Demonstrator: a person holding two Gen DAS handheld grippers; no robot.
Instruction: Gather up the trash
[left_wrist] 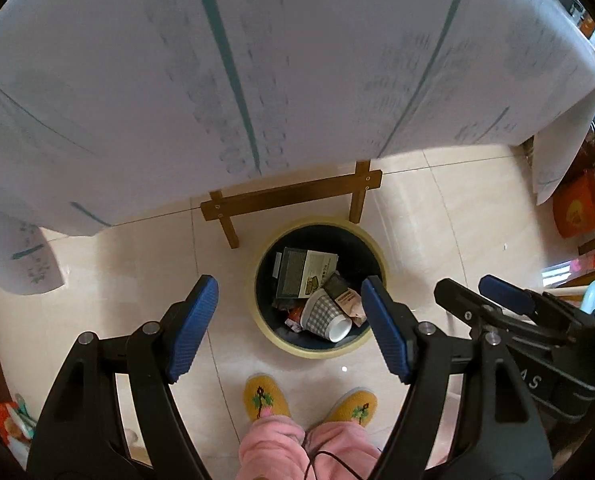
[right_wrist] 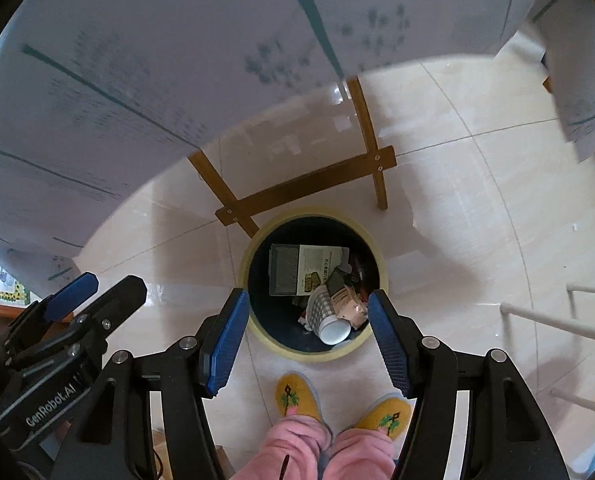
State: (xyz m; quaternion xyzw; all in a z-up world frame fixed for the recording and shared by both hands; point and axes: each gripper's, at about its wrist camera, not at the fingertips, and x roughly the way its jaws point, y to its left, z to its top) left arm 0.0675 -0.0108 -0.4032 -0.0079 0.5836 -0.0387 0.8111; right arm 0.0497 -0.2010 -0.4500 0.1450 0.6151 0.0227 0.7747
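Note:
A round bin with a pale yellow rim (left_wrist: 271, 340) (right_wrist: 381, 256) stands on the tiled floor below both grippers. Inside lie a checked paper cup (left_wrist: 325, 314) (right_wrist: 325, 312), a flat printed box (left_wrist: 297, 272) (right_wrist: 293, 270) and a brown wrapper (left_wrist: 343, 294) (right_wrist: 343, 298). My left gripper (left_wrist: 291, 326) hangs open high above the bin, nothing between its blue pads. My right gripper (right_wrist: 307, 344) is open too and empty. Each gripper shows in the other's view: the right gripper (left_wrist: 481, 292) at the right edge, the left gripper (right_wrist: 97, 284) at the lower left.
A table under a white patterned cloth (left_wrist: 257, 60) (right_wrist: 137, 80) fills the top, its wooden legs and crossbar (left_wrist: 289, 196) (right_wrist: 309, 184) just behind the bin. The person's yellow slippers (left_wrist: 265, 396) (right_wrist: 297, 396) stand in front of it. An orange bag (left_wrist: 577, 208) sits at right, white rails (right_wrist: 557, 320) too.

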